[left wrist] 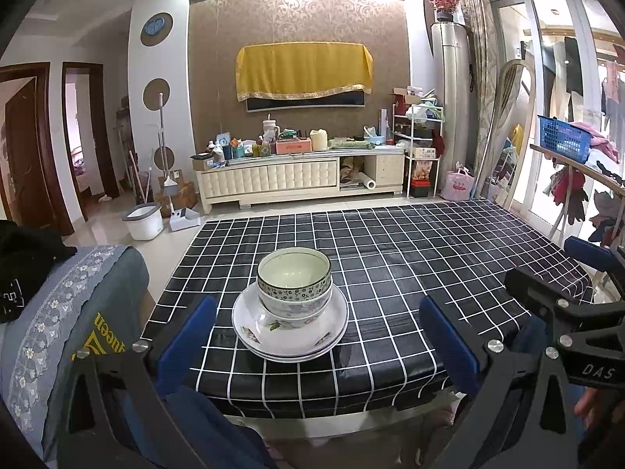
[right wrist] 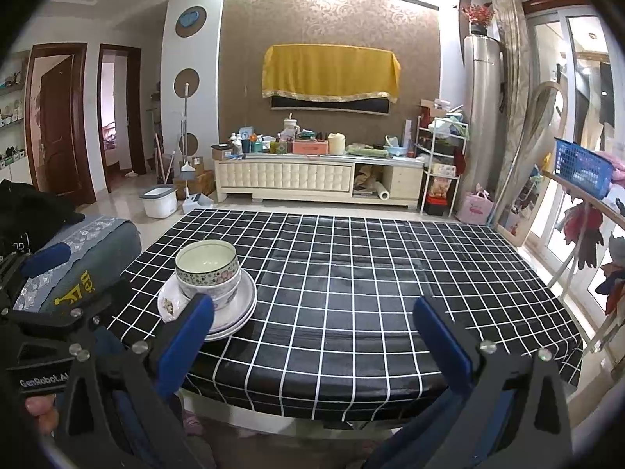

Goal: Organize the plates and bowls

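Observation:
Two patterned bowls (left wrist: 293,283) sit nested one inside the other on a stack of white plates (left wrist: 290,332) near the front edge of the black checked table (left wrist: 410,273). My left gripper (left wrist: 318,336) is open, its blue pads (left wrist: 187,336) wide apart on either side of the stack, held short of it above the table's front edge. In the right wrist view the bowls (right wrist: 207,273) and plates (right wrist: 230,312) lie at the left. My right gripper (right wrist: 312,340) is open over bare tablecloth, its left pad (right wrist: 187,340) overlapping the plates in the image.
A grey-blue cushioned seat (left wrist: 78,312) stands left of the table. The other gripper's black frame (left wrist: 566,312) is at the right. Beyond the table are a cluttered TV cabinet (left wrist: 300,176), a white bucket (left wrist: 142,221) and a blue basket (left wrist: 564,136).

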Motion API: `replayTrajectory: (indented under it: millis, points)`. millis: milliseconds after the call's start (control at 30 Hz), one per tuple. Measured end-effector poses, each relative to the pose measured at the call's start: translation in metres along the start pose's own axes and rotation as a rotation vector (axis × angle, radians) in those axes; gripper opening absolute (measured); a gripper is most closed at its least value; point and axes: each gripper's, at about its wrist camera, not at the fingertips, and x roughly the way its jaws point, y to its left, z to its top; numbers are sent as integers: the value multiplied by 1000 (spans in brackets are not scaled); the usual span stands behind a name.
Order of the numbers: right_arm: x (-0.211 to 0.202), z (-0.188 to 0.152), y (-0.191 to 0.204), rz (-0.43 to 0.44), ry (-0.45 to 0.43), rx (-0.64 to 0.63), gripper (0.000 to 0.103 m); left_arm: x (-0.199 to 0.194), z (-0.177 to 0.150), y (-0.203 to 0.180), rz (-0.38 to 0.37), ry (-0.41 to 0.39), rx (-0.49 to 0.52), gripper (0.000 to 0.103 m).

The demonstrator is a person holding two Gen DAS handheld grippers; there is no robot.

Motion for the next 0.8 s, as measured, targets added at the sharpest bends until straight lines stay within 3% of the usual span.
replayTrajectory:
  millis: [800]
  points:
    - [3,-1,-4,-1,17,4,103,2,-5,-3,-13,19,-14,103]
